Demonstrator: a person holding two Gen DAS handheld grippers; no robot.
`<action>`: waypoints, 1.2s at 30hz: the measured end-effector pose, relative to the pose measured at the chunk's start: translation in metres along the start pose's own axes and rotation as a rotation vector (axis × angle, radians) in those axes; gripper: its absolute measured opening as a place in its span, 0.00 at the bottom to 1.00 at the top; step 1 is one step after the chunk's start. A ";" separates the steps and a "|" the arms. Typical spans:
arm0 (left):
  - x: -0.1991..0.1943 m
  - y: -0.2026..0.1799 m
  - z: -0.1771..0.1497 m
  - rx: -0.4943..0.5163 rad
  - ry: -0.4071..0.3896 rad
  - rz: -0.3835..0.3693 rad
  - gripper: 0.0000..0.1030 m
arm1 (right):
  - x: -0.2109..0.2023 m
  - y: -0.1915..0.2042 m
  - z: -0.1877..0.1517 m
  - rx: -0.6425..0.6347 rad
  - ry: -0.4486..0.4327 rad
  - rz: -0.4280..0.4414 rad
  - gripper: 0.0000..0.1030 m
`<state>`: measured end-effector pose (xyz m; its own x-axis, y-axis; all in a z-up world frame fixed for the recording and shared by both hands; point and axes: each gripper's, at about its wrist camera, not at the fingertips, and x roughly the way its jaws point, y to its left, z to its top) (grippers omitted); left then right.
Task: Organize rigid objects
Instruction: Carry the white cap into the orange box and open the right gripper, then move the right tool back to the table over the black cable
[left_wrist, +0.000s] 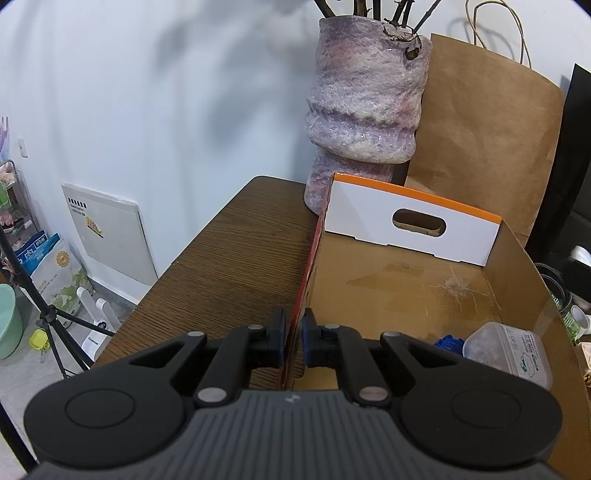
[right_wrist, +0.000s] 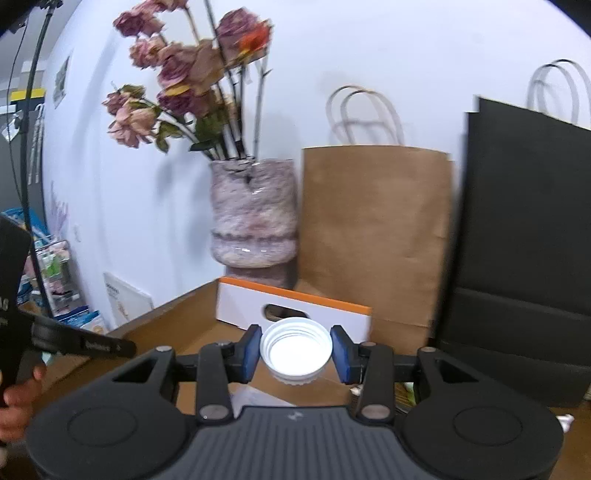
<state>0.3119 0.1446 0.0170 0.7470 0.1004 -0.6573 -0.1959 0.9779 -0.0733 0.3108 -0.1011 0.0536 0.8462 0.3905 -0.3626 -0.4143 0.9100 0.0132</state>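
While the left gripper (left_wrist: 293, 341) pinches the side wall of the cardboard box (left_wrist: 406, 295), its fingers are pressed together. Right gripper (right_wrist: 295, 352) fingers clamp a white lid (right_wrist: 295, 350), open side facing the camera.

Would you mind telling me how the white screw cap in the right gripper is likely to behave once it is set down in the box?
The white cap looks like thin rigid plastic, so probably light and stiff. Its round ribbed rim suggests it could roll if dropped on edge. Placed flat on the cardboard box floor, it should likely stay put.
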 end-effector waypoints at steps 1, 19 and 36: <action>0.000 0.000 0.000 0.000 0.000 0.001 0.09 | 0.005 0.003 0.001 -0.003 0.004 0.009 0.38; -0.001 -0.001 -0.001 0.000 -0.008 0.006 0.09 | 0.038 0.017 -0.010 -0.030 0.119 0.050 0.39; -0.002 0.000 -0.001 0.004 -0.013 0.010 0.09 | 0.030 0.021 -0.011 -0.069 0.095 0.010 0.87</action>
<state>0.3097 0.1444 0.0177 0.7531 0.1124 -0.6483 -0.2007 0.9776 -0.0637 0.3241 -0.0716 0.0328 0.8080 0.3813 -0.4492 -0.4471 0.8933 -0.0458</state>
